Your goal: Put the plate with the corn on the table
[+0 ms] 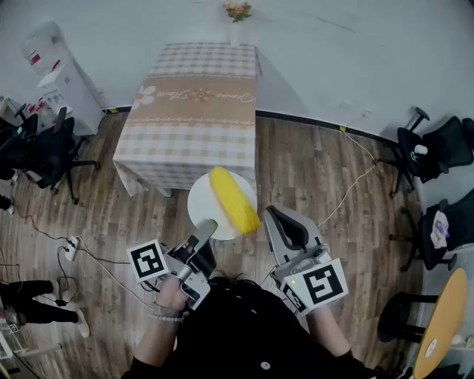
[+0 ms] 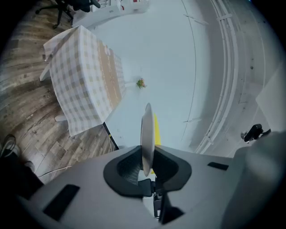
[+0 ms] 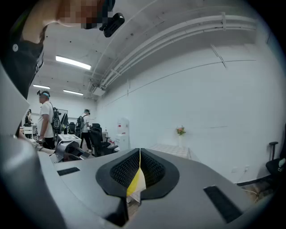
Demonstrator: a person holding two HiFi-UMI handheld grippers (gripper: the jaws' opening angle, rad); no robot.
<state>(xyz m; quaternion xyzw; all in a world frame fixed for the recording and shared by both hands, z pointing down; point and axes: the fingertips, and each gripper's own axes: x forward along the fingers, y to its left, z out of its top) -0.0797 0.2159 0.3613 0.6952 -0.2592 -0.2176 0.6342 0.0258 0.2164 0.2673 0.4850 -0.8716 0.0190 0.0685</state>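
Left claw (image 1: 209,228) clenched on the near rim of the white plate (image 1: 204,198), with that rim edge-on between the pads in the left gripper view. Holding it in the air, roughly level, with the yellow corn (image 1: 234,200) lying lengthwise along the right half. Hanging above the wooden floor (image 1: 333,170), just short of the near right corner of the table (image 1: 185,111), not yet resting on the checked cloth.

Right claw (image 1: 285,226) just beside the plate's right rim and apart from it, pressed together. Only a thin yellow-and-white sliver in the slit, and no telling what.

Judged as the carrying step: lifted, not yet delivered.

Next, likely a matter of moving forward over the table's near edge. Worth keeping the plate flat all the way, given a grip on one side only and a round cob free to roll. Then lowering onto bare cloth, well short of the flowers (image 1: 238,10) at the far edge, and releasing only once fully seated.
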